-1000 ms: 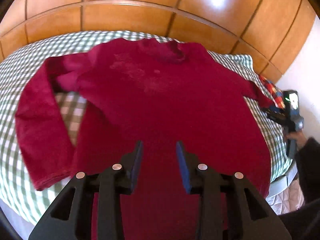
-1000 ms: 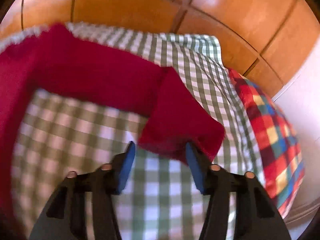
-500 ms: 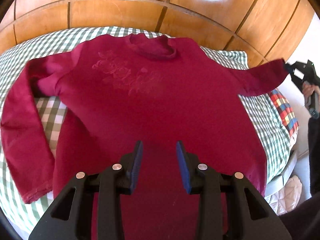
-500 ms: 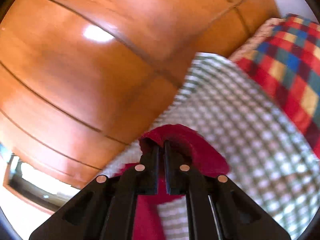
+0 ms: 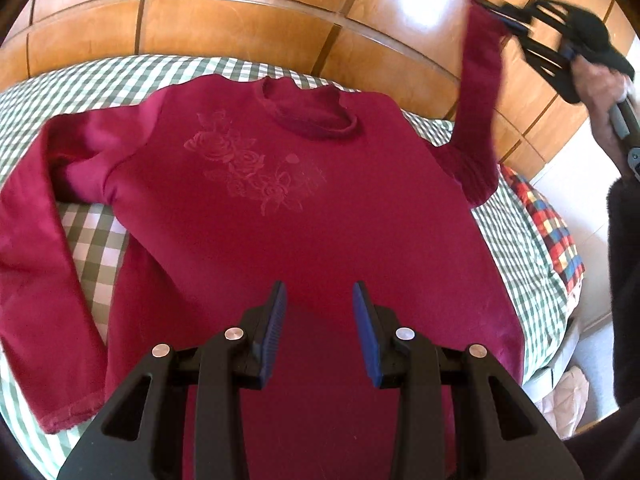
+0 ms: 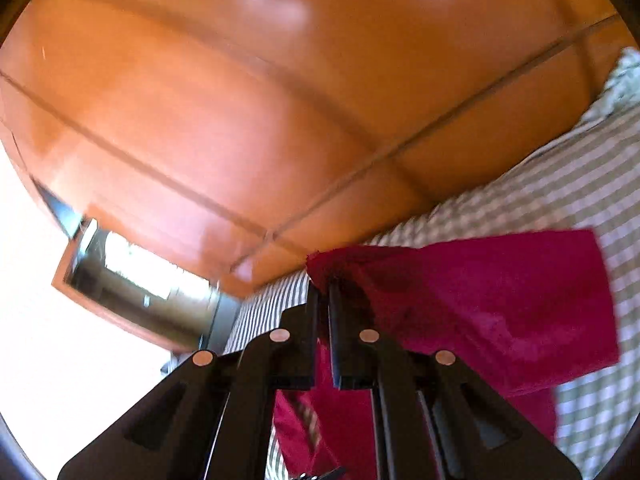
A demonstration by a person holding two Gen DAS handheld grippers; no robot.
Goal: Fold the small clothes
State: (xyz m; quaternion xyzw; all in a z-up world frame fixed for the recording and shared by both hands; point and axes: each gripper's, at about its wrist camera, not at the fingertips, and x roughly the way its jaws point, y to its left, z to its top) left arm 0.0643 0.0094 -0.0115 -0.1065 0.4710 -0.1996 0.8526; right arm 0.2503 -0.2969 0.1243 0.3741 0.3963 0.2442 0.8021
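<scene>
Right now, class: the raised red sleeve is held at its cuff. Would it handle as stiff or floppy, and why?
Probably floppy: the sleeve hangs in a sagging line below the right gripper. Likely light, since closed jaws hold it by the cuff alone. The sweater may drag along if pulled further.

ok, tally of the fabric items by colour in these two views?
Red: 1, long-sleeve sweater, one cuff pinched in the right gripper
Green-and-white check: 1, bedcover
Multicolour plaid: 1, cloth at the bed's right edge
Total: 3
</scene>
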